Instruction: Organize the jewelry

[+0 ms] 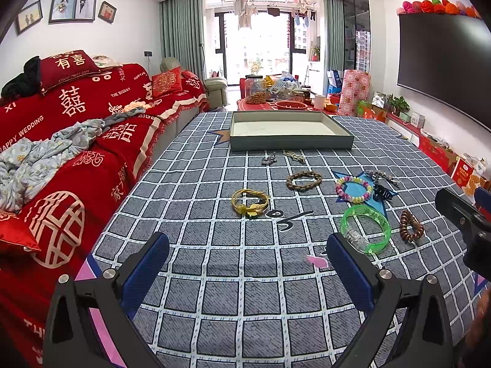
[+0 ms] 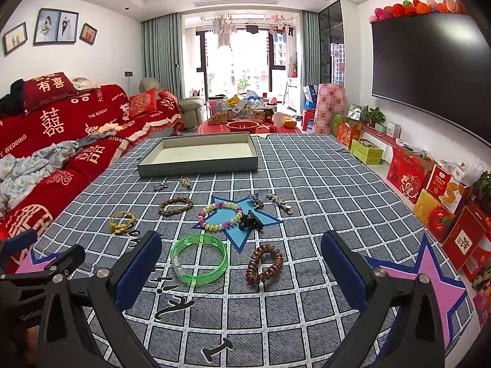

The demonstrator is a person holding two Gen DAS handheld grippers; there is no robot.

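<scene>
A grey shallow tray (image 1: 291, 145) (image 2: 196, 165) lies empty at the far side of the checked cloth. In front of it lie a yellow bracelet (image 1: 250, 204) (image 2: 122, 221), a brown braided bracelet (image 1: 303, 180) (image 2: 175, 206), a pastel bead bracelet (image 1: 354, 189) (image 2: 220, 216), a green bangle (image 1: 365, 228) (image 2: 199, 259), a brown coil hair tie (image 1: 411, 226) (image 2: 264, 263), a black claw clip (image 1: 382, 194) (image 2: 250, 221) and small metal pieces (image 1: 268, 160) (image 2: 279, 203). My left gripper (image 1: 247, 247) is open and empty, short of the yellow bracelet. My right gripper (image 2: 242, 248) is open and empty around the bangle and hair tie.
A red-covered sofa (image 1: 76, 141) runs along the table's left edge. Red gift boxes (image 2: 445, 202) stand on the floor at the right under a wall television (image 2: 429, 70). A low table with jars (image 1: 270, 98) stands beyond the far edge.
</scene>
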